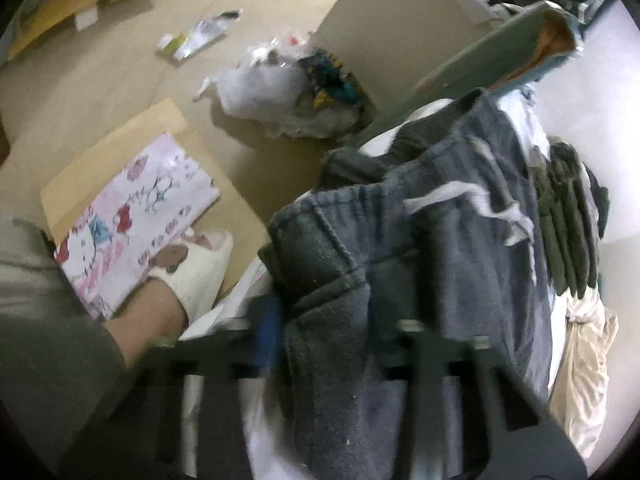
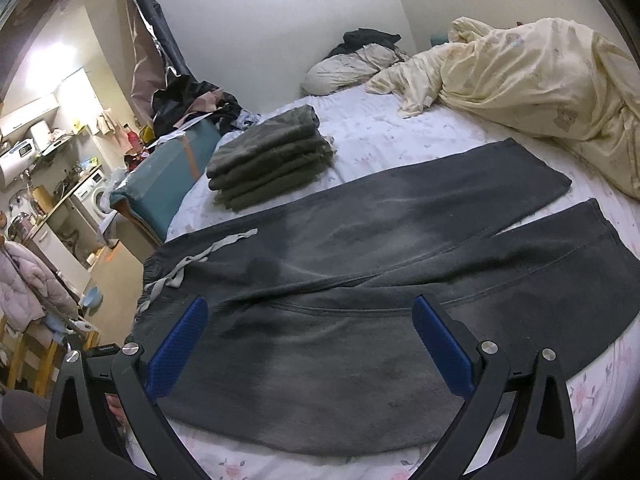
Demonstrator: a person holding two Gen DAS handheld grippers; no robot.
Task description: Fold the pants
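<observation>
Pants (image 2: 360, 280) lay flat on the bed (image 2: 400, 132), filling the frame's middle. My left gripper (image 1: 340, 340) was clenched on their waistband at lower centre; my right gripper (image 2: 312, 344) hung released above them. First fold in hand, I judged; next, carry the waistband across.

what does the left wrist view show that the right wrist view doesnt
Only the left wrist view: the floor beside the bed, a pink cartoon-print cloth, a slippered foot, a white plastic bag, and the left gripper closed on the pants' waistband.

Only the right wrist view: both pant legs spread flat, the cream duvet, the kitchen corner, and the open right gripper.

Both: the dark grey pants, their drawstring, the folded olive stack, the teal box.
</observation>
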